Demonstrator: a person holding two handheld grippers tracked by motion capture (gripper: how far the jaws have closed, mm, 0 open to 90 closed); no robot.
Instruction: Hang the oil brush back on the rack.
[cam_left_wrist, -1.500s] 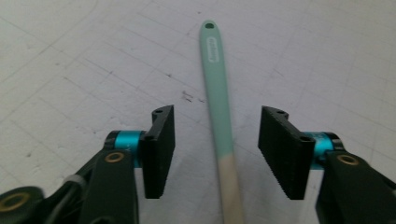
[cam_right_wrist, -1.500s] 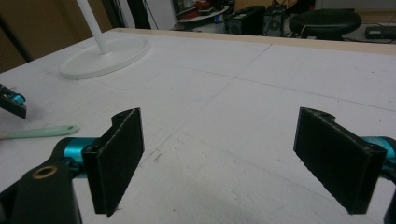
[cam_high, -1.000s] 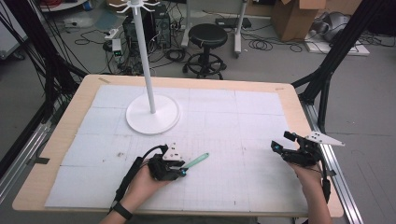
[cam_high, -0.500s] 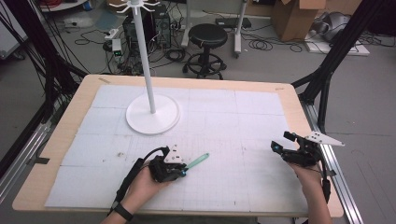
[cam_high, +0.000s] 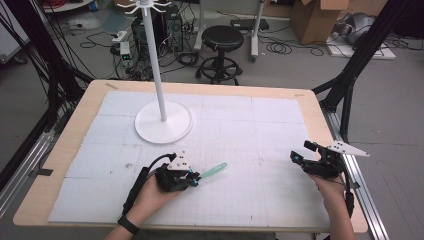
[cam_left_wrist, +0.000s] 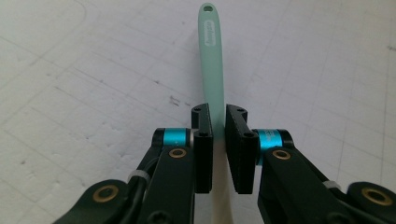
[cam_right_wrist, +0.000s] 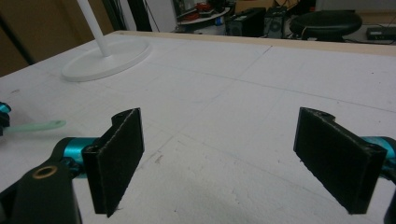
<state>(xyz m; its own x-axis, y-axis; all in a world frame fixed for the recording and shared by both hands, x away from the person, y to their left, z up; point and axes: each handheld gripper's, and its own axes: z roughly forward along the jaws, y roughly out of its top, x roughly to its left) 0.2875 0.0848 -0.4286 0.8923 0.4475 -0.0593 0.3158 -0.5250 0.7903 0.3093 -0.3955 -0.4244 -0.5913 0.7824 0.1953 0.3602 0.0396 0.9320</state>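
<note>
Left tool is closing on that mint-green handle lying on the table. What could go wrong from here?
The left tool has just been closing on the mint-green handle close to one end; most of its length sticks out beyond the jaws, so it may pivot or droop when lifted. The handle is narrow and could slip out sideways.

The mint handle (cam_left_wrist: 211, 70) looks like smooth matt plastic; the table (cam_high: 75, 135) edge is pale wood under a white, slightly rough gridded mat (cam_high: 260, 145).

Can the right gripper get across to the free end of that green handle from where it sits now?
Probably yes. The right gripper is open with nothing between its jaws, and bare table lies between it and the green handle, whose near end the left gripper grips.
</note>
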